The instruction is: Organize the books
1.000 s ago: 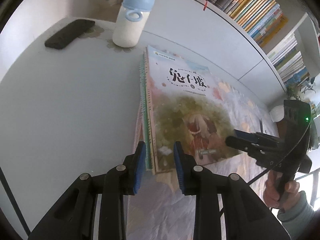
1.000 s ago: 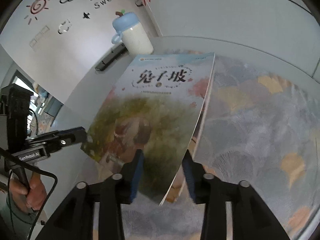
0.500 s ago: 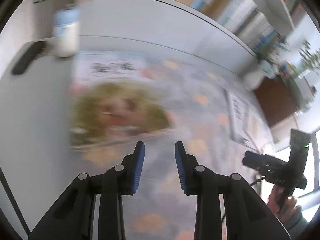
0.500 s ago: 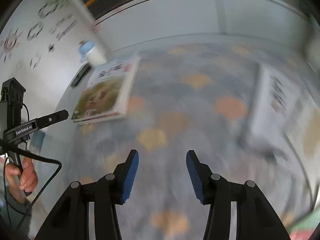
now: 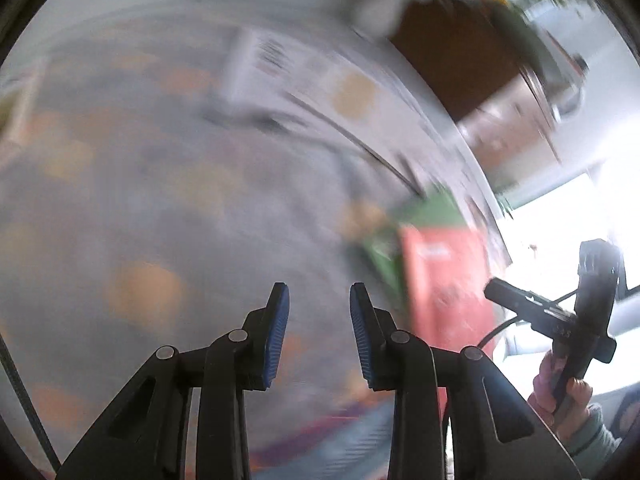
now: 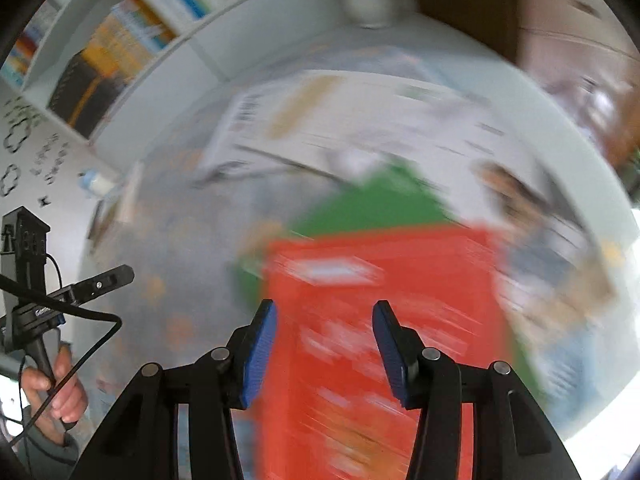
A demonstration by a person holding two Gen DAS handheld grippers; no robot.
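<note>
In the right wrist view, your right gripper (image 6: 324,350) sits at the bottom centre of the frame. Its blue-padded fingers (image 6: 260,354) stand apart, having just opened wider, with nothing clamped between them. Directly beyond them lies a red book (image 6: 384,320), filling the lower centre of the frame; it overlaps a green book (image 6: 376,204) just above it. Both are motion-blurred and their covers cannot be read.

In the left wrist view, your left gripper (image 5: 316,338) occupies the bottom centre, fingers apart and empty, over the patterned cloth (image 5: 140,200) that covers the bench (image 6: 580,152). The red book appears at the lower right of this frame, with your right hand (image 5: 564,396) on its gripper handle at the far right edge.

Farther off, a white book with a barcode (image 6: 320,120) lies at the upper centre of the right wrist view. Your left hand (image 6: 56,388) is at the lower left. A shelf of books (image 6: 116,52) stands at the upper left, blurred.
</note>
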